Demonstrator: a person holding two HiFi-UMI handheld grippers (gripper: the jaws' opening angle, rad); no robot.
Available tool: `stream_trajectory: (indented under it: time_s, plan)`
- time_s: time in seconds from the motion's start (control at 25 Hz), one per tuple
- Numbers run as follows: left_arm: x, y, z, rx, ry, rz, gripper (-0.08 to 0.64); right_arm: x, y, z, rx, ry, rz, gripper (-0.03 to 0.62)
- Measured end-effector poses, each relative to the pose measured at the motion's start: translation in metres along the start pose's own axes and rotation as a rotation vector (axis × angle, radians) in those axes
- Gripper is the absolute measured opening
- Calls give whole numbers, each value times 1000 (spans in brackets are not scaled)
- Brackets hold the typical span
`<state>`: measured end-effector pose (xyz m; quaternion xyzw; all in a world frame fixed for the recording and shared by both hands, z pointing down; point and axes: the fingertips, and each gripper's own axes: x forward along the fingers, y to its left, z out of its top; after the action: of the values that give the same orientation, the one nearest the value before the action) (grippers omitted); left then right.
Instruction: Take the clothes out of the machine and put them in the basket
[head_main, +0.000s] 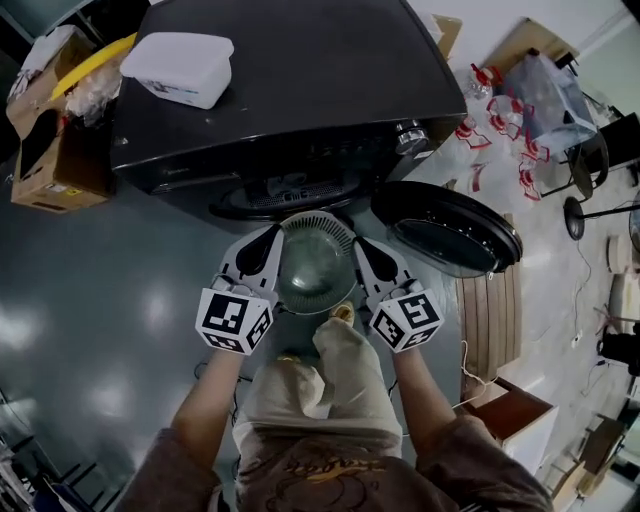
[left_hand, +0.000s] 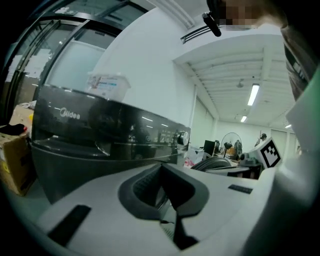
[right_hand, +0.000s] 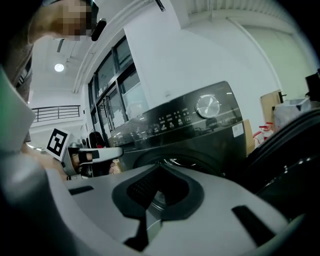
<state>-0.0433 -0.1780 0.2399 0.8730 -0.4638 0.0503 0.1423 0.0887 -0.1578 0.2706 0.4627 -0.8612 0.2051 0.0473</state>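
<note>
A round grey slatted basket (head_main: 315, 268) hangs just in front of the dark washing machine (head_main: 290, 90), below its porthole (head_main: 285, 195). My left gripper (head_main: 274, 238) is shut on the basket's left rim and my right gripper (head_main: 361, 248) is shut on its right rim. The basket looks empty. In the left gripper view the shut jaws (left_hand: 167, 210) point at the machine's front (left_hand: 100, 140). The right gripper view has the shut jaws (right_hand: 152, 205) facing the control panel (right_hand: 200, 112). No clothes show; the drum's inside is hidden.
The machine's round door (head_main: 445, 228) stands open to the right, close to my right gripper. A white lidded box (head_main: 180, 68) sits on the machine. A cardboard box (head_main: 50, 130) stands at the left. A wooden bench (head_main: 492, 320) and loose bottles (head_main: 500, 130) lie at the right.
</note>
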Motion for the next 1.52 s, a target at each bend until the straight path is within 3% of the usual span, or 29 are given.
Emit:
stream_trajectory:
  time_s: [0.48, 0.76, 1.12, 1.52]
  plan:
    - [59, 53, -116, 40, -89, 38, 6, 76, -51, -110, -6, -94, 43, -3]
    - [74, 68, -165, 61, -120, 53, 6, 97, -73, -143, -110, -122, 18, -3]
    - [75, 74, -191, 101, -149, 53, 6, 103, -72, -158, -126, -167, -21, -2]
    - [73, 79, -199, 90, -149, 66, 7, 90, -62, -160, -81, -201, 24, -2]
